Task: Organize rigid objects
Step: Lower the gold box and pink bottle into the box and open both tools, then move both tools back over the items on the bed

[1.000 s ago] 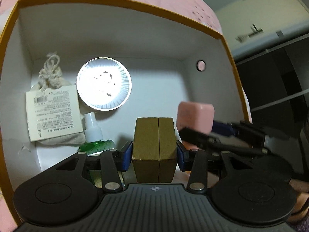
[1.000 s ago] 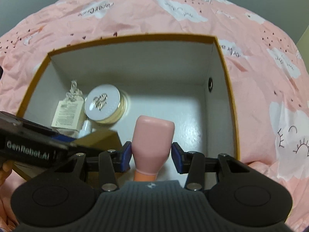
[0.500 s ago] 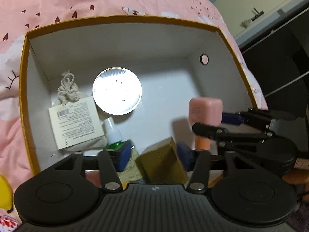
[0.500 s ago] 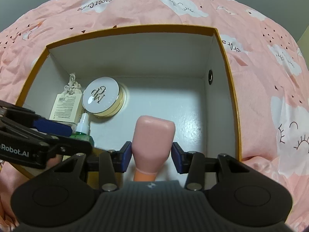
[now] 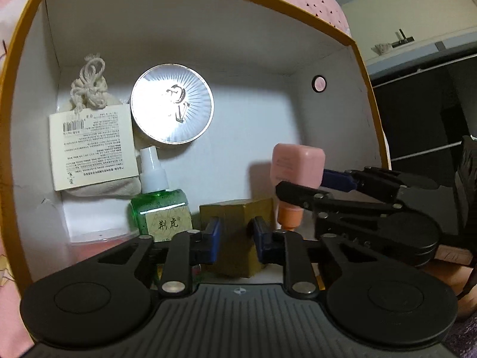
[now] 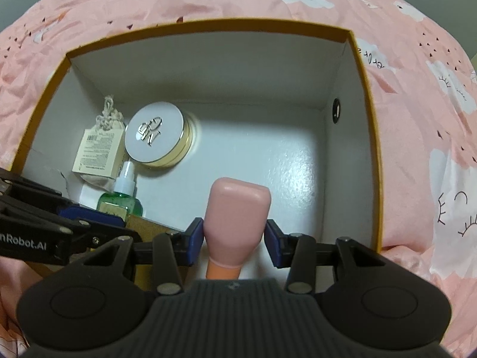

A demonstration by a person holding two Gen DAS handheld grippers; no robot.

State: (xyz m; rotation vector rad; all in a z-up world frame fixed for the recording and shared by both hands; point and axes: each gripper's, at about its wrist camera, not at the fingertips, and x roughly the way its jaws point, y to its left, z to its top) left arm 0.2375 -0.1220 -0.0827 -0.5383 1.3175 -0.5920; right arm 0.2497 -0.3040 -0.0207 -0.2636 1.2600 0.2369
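Note:
An orange-rimmed white cardboard box [image 6: 208, 28] lies open on a pink bedspread. A gold carton [image 5: 235, 214] rests on its floor near the front wall, beside a green spray bottle [image 5: 159, 205]. My left gripper [image 5: 236, 238] hangs just in front of the carton. Its jaws are closing to a narrow gap, and the blue pads [image 5: 213, 238] pinch nothing. My right gripper [image 6: 235, 243] is shut on a pink bottle [image 6: 238, 205], held cap down over the box floor to the right of the gold carton [image 6: 149, 226]. In the left wrist view the pink bottle [image 5: 296, 164] shows at the right.
A round silver compact [image 5: 172, 103] and a cloth sachet with a printed label [image 5: 92, 146] lie at the back left of the box. The box's right half shows bare white floor [image 6: 283, 164]. Dark shelving stands beyond the bed at the right.
My left gripper let go of the gold carton, which now rests on the box floor, and its jaws drew close together. The right gripper kept its hold on the pink bottle and hardly moved.

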